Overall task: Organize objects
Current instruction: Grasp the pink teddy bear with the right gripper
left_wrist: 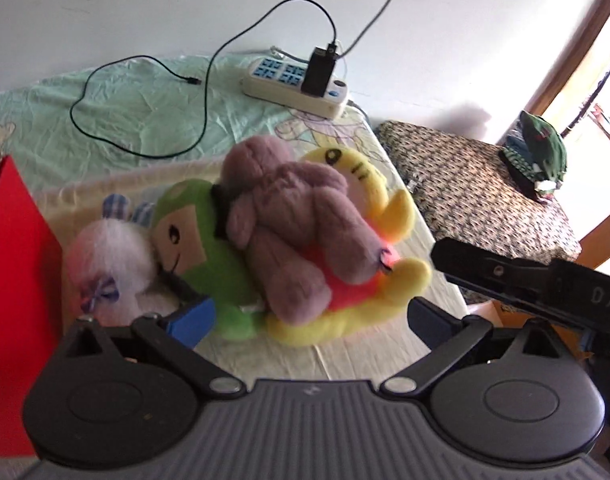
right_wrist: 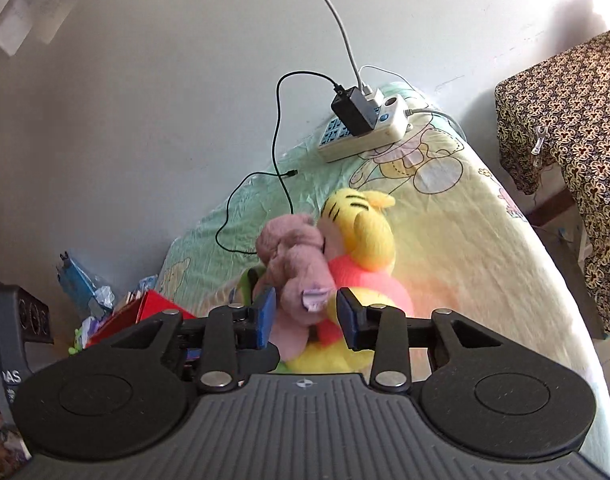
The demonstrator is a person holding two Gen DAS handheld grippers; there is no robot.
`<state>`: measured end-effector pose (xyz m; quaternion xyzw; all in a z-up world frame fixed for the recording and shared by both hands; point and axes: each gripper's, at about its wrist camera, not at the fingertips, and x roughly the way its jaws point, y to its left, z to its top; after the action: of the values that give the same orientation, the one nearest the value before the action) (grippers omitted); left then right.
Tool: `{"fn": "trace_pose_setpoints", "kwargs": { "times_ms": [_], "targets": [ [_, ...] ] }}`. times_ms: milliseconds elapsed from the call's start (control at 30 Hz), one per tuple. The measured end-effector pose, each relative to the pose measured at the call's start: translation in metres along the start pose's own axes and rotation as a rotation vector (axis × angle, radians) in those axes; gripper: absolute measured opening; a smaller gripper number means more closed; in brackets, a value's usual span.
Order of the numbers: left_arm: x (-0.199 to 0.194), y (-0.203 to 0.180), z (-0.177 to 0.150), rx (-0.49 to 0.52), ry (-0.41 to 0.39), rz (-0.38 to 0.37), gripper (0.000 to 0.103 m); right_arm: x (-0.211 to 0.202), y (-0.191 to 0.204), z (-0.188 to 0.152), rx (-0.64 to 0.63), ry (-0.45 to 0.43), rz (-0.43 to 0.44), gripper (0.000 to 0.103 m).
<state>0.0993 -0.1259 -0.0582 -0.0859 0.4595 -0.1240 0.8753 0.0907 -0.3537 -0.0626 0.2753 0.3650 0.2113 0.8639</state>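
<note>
Bedsheet [left_wrist: 153, 116] holds 4 plush toys [left_wrist: 289, 216]; no lettering legible.

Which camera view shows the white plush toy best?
The left wrist view shows it best: the white plush toy lies beside the green plush, with its checked ears and a small bow visible. The right wrist view does not show it; there the purple plush and the right gripper fill that area.

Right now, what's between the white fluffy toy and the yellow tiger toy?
In the left wrist view, the green plush lies between the white fluffy toy and the yellow tiger toy, with the purple plush draped over the green and yellow ones.
</note>
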Motion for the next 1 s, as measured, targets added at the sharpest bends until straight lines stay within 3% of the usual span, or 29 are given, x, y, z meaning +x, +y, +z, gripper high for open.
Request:
{"fn": "trace_pose_setpoints", "kwargs": {
  "times_ms": [233,467,800,1000],
  "targets": [
    [0.025,0.014,0.014,-0.053,0.037,0.009,0.102,0.031,-0.007,0.028,0.03,0.024,0.082,0.038],
    [0.04,0.02,0.022,-0.049,0.05,-0.059,0.102,0.071,-0.011,0.035,0.039,0.096,0.113,0.038],
    [0.047,0.025,0.025,-0.038,0.012,-0.156,0.102,0.107,-0.017,0.033,0.031,0.15,0.111,0.037],
    [0.052,0.018,0.024,-0.017,-0.007,-0.163,0.102,0.11,-0.016,0.034,0.001,0.149,0.13,0.033]
  ]
}}
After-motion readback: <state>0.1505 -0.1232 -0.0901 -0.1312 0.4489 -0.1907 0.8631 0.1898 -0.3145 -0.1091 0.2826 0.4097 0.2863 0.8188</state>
